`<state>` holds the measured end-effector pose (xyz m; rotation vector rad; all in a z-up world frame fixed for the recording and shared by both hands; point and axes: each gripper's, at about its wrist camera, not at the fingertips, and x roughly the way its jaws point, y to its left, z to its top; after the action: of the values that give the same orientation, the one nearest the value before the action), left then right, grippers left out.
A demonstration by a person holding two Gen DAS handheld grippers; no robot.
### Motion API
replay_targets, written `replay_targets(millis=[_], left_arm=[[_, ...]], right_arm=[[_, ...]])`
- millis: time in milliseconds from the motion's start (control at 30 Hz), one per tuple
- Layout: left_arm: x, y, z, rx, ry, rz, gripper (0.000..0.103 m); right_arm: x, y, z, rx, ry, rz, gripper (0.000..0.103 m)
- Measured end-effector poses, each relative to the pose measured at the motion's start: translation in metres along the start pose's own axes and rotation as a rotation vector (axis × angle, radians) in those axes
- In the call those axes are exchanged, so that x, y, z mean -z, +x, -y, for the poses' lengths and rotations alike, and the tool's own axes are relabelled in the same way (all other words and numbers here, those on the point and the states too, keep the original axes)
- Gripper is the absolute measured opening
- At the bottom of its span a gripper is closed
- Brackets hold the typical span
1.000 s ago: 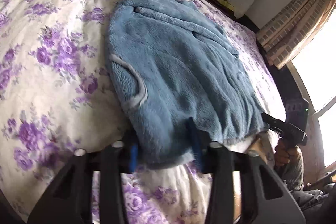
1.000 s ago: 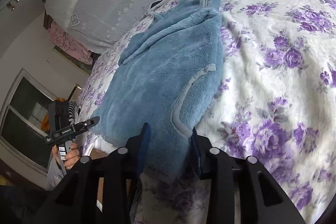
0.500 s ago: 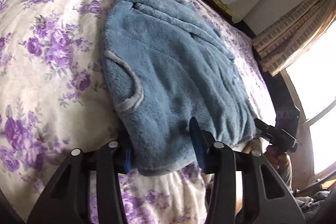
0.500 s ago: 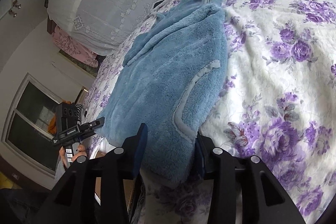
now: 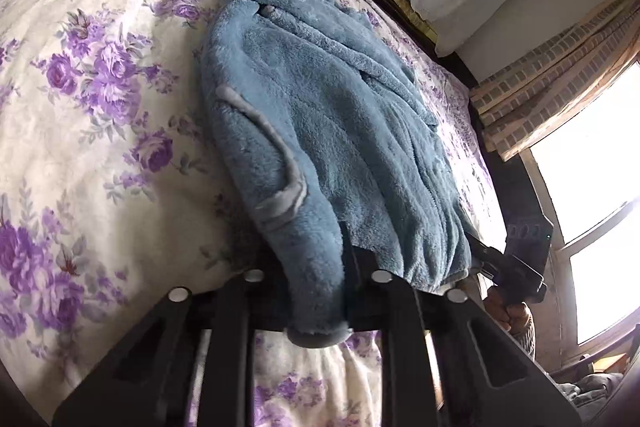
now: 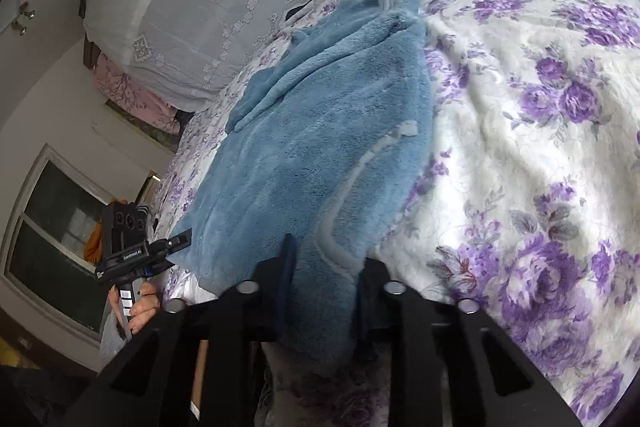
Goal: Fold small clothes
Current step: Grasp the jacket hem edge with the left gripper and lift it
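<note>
**One faint maker's mark**

In the right wrist view, small white lettering runs along the black body of the left gripper; it looks like "GenRobot.AI", though too small to be sure. A white sticker on the handle below is unreadable.

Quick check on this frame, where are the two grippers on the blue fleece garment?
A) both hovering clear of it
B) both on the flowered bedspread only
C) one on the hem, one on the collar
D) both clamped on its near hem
D: the left gripper and the right gripper each have their fingers pinched on the near edge of the blue fleece garment, which lies on the flowered bedspread.
</note>
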<state>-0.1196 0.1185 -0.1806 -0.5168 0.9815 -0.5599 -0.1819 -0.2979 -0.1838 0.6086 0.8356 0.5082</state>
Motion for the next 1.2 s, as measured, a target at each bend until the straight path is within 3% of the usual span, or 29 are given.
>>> replay_targets(millis=[233,367,500,700,933,1200], left_arm=[[0.002,-0.032,0.012,0.008,0.040,0.085,0.013],[0.006,-0.007,-0.006,-0.044,-0.016,-0.018,0.016],[0.003,-0.005,-0.010,-0.021,-0.045,-0.023,0.027],[0.001,-0.009,0.003,-0.050,0.000,-0.001,0.016],[-0.026,-0.022,0.025,-0.062,0.086,0.071,0.015],[-0.072,-0.023,0.036,-0.054,0.108,0.134,0.015]], right_arm=[[-0.003,-0.022,-0.014,-0.021,-0.025,0.065,0.015],[0.003,-0.002,0.008,0.010,0.037,-0.024,0.015],[0.002,-0.003,0.012,-0.011,0.058,-0.017,0.017],[-0.001,-0.012,0.003,-0.007,0.044,0.031,0.017],[-0.029,-0.019,-0.022,-0.025,-0.037,0.090,0.017],[-0.069,-0.022,-0.023,-0.045,-0.036,0.149,0.017]])
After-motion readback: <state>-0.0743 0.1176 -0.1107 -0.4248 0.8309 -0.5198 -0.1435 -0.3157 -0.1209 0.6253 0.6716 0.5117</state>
